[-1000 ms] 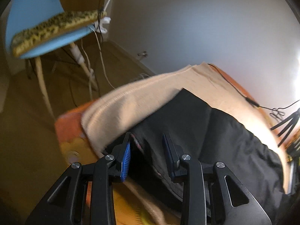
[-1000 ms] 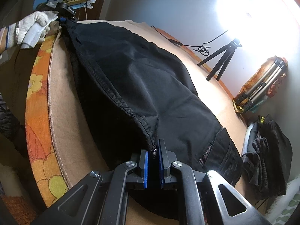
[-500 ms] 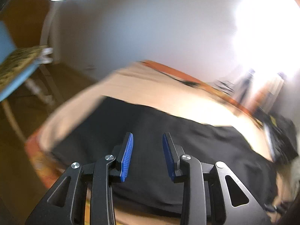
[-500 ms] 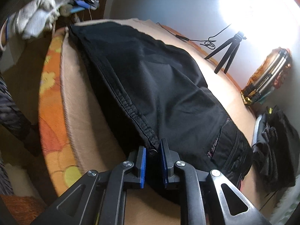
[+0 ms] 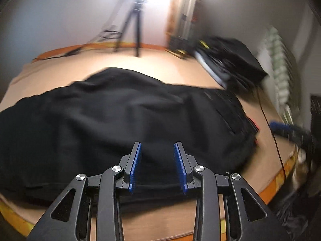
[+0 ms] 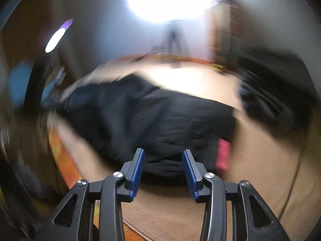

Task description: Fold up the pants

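The black pants (image 5: 124, 120) lie folded lengthwise in a long heap on the tan cloth-covered table (image 5: 176, 70). My left gripper (image 5: 157, 164) is open and empty, hovering over the near edge of the pants. In the blurred right wrist view the pants (image 6: 152, 120) lie ahead, with a pink label (image 6: 222, 156) at their right end. My right gripper (image 6: 163, 170) is open and empty just in front of the near end of the pants.
A black tripod (image 5: 134, 24) stands at the table's far edge. A pile of dark clothes (image 5: 230, 60) lies at the far right. A thin cable (image 5: 268, 124) runs along the right side. The table's orange flowered edge (image 5: 280, 182) shows at the near right.
My right gripper has opened and let go of the pants' seam, then pulled back. My left gripper has swung right along the pants, staying open. Both views are blurred by motion.
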